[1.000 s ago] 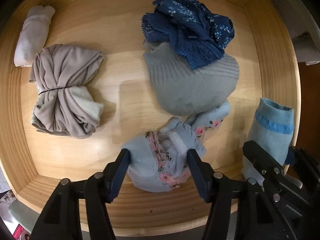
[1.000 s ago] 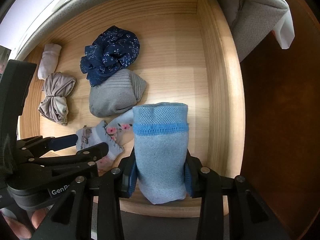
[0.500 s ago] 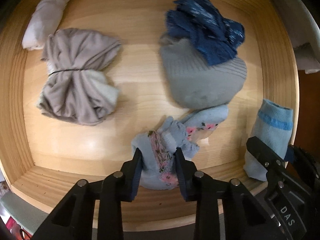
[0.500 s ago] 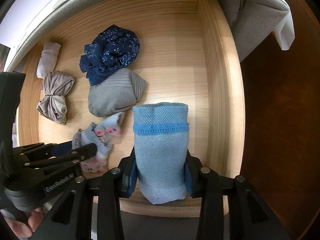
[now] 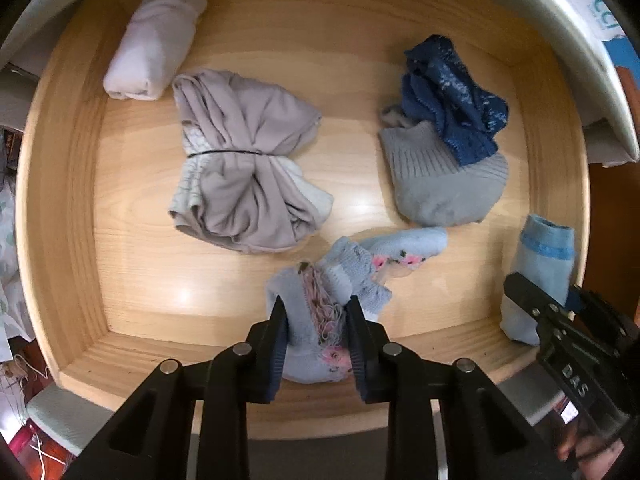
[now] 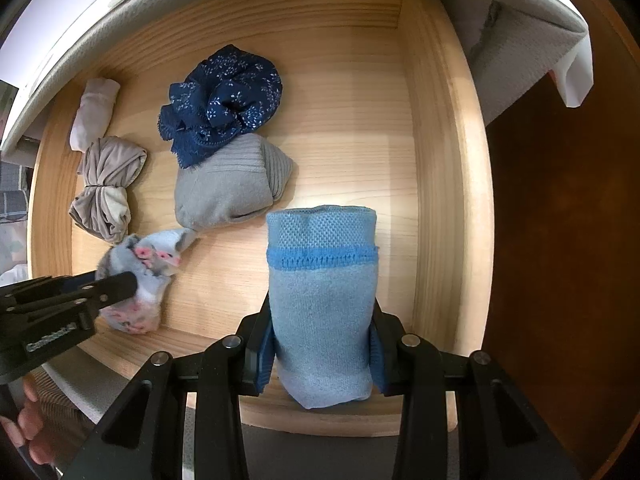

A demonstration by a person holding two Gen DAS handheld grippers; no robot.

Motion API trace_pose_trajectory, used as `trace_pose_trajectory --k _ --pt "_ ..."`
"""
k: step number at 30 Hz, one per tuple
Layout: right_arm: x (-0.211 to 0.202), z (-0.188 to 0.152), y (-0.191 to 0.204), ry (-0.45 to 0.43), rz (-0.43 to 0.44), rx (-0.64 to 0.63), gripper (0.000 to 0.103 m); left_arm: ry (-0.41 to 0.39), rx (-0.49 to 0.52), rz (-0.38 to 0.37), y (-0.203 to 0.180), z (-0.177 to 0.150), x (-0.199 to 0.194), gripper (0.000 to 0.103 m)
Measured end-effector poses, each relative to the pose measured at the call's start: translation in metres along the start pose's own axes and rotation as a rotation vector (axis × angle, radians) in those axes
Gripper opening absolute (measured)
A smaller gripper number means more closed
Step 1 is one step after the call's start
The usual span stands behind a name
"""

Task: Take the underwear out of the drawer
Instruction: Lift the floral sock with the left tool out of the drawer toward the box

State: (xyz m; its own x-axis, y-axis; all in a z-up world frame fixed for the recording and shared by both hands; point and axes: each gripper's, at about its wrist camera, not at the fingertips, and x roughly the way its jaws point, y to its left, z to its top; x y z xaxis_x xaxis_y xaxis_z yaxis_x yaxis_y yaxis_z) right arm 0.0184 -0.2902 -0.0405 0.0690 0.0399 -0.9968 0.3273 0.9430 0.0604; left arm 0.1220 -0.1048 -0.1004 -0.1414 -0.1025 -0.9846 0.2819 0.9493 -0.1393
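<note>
At lower centre of the open wooden drawer, our left claw is closing on the pale-blue floral garment, our right claw clamps the blue knitted roll; we risk a loose tail snagging the front wall.

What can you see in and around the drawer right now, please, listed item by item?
drawer: one, light wood, open beneath both cameras.
white roll: one, whitish, far left corner.
tied bundle: one, grey-beige, cinched with a dark band, next to the white roll.
navy piece: one, dark blue with pale flecks, lying on the grey piece.
grey piece: one, grey ribbed, mid-drawer.
floral piece: one, pale blue with pink flowers, near front wall, between the closing left pads.
light blue piece: one, blue band, near right wall, clamped.
left claw: one, black.
right claw: one, black.
</note>
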Motion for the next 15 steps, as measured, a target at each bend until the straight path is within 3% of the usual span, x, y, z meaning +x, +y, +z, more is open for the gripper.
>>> trace_pose_trajectory --k 15 --pt "0.004 0.001 0.005 0.004 -0.005 -0.004 0.036 -0.112 0.037 -0.016 -0.001 -0.034 -0.052 0.027"
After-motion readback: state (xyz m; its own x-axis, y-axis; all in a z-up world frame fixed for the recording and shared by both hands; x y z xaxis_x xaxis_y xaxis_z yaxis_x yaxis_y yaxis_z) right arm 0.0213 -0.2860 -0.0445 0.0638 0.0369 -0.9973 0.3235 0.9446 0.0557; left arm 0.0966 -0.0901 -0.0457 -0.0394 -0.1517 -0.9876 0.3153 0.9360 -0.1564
